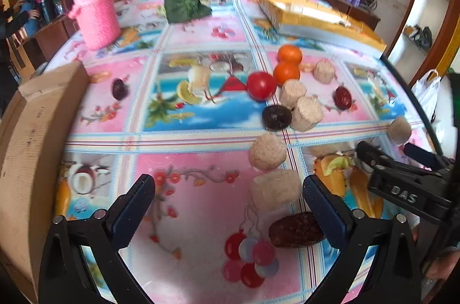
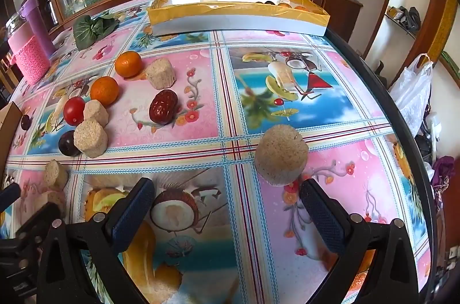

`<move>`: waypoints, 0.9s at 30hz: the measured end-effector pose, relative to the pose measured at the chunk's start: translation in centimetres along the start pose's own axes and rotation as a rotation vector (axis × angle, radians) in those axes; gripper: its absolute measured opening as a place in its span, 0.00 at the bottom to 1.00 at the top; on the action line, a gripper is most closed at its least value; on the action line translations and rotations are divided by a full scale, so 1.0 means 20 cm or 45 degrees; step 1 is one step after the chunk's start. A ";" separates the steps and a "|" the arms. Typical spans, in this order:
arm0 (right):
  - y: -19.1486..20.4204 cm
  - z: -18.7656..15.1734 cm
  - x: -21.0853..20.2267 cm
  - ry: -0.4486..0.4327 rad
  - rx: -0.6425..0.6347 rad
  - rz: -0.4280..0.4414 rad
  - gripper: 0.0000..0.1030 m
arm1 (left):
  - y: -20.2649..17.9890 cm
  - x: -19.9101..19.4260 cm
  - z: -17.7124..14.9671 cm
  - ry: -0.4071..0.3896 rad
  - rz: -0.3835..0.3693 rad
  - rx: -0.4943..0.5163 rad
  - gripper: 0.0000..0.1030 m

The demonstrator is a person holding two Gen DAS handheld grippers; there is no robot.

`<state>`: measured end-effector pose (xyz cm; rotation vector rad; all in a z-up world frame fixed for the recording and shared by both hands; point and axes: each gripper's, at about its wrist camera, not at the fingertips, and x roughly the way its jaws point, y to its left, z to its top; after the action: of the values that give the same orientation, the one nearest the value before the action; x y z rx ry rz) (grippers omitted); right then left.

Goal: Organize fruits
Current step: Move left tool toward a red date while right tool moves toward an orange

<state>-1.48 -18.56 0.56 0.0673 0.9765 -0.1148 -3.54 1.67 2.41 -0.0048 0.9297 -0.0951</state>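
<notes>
Loose on the patterned table lie two oranges (image 1: 289, 53) (image 2: 128, 63), a red tomato (image 1: 261, 85) (image 2: 74, 110), a dark plum (image 1: 276, 117) (image 2: 67, 144), red dates (image 1: 342, 97) (image 2: 164, 106) and several beige puffed cakes (image 1: 267, 151) (image 2: 281, 158). My left gripper (image 1: 228, 207) is open and empty, low over the table; a brown date (image 1: 296, 229) lies beside its right finger and a cake (image 1: 274, 189) just ahead. My right gripper (image 2: 227, 206) is open and empty, with a cake just ahead of its right finger. The right gripper also shows at the right edge of the left wrist view (image 1: 402, 180).
A yellow-and-white shallow box (image 2: 238, 19) (image 1: 319, 19) with some fruit in it stands at the table's far side. A wooden box (image 1: 31, 148) stands at the left. A pink knitted-sleeve bottle (image 1: 96, 13) and a green leaf (image 1: 185, 6) stand at the back left. The table's right edge (image 2: 402, 114) is near.
</notes>
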 end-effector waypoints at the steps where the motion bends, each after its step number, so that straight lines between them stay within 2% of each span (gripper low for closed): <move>1: 0.00 0.00 0.00 -0.001 0.001 -0.002 0.99 | 0.02 -0.04 0.00 -0.036 0.012 -0.006 1.00; 9: 0.00 0.00 -0.01 0.000 0.002 -0.013 0.99 | 0.15 -0.35 0.00 -0.303 0.062 -0.086 1.00; 15: 0.02 -0.02 -0.04 0.030 -0.019 -0.003 0.99 | 0.18 -0.48 -0.04 -0.395 0.056 -0.090 1.00; 21: 0.09 -0.09 -0.24 -0.097 -0.027 0.032 0.99 | 0.19 -0.54 -0.08 -0.419 0.046 -0.111 1.00; 27: 0.11 -0.17 -0.46 -0.273 0.005 0.046 0.99 | 0.22 -0.62 -0.12 -0.465 0.050 -0.138 1.00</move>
<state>-9.13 -15.39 6.23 0.0749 0.7609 -0.0890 -12.41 7.19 10.66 -0.1014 0.5685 -0.0064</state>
